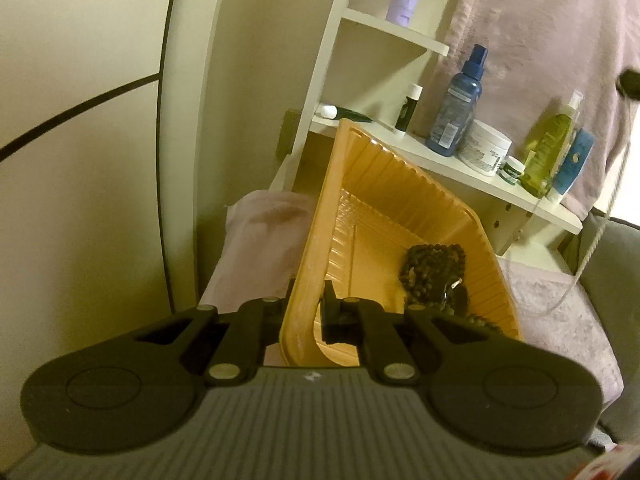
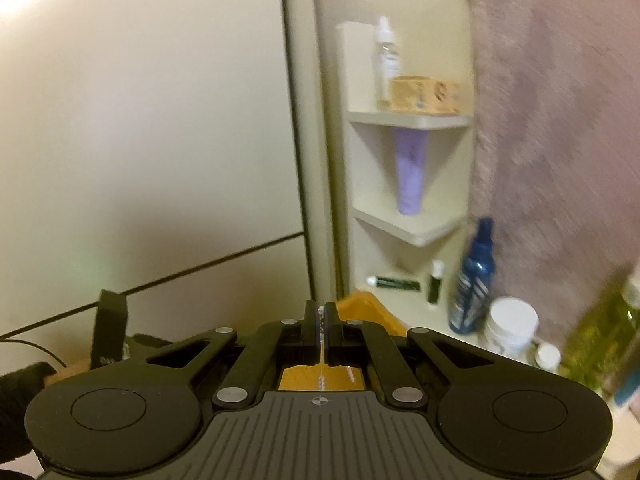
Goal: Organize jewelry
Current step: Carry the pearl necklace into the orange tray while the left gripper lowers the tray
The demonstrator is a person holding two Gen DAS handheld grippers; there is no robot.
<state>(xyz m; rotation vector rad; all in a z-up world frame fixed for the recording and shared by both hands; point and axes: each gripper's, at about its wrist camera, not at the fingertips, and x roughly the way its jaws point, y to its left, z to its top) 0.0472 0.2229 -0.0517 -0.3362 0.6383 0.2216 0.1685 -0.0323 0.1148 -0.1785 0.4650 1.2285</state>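
In the left wrist view an orange ribbed tray (image 1: 384, 184) is tilted up, and my left gripper (image 1: 310, 298) is shut on its near wall. Dark beaded necklaces (image 1: 434, 270) lie heaped in the tray's lower right corner. In the right wrist view my right gripper (image 2: 321, 318) is shut on a thin pale chain (image 2: 321, 372), which hangs straight down from between the pads. The orange tray (image 2: 362, 306) shows just beyond and below those fingers. The right wrist view is blurred.
A white corner shelf (image 1: 472, 178) holds a blue spray bottle (image 1: 456, 108), a white jar (image 1: 484, 146), a green bottle (image 1: 550, 148) and small tubes. Pink fabric (image 1: 540, 60) hangs to the right and covers the surface under the tray. A pale panelled wall (image 1: 80, 160) is at the left. A dark-sleeved hand (image 2: 20, 380) is at lower left.
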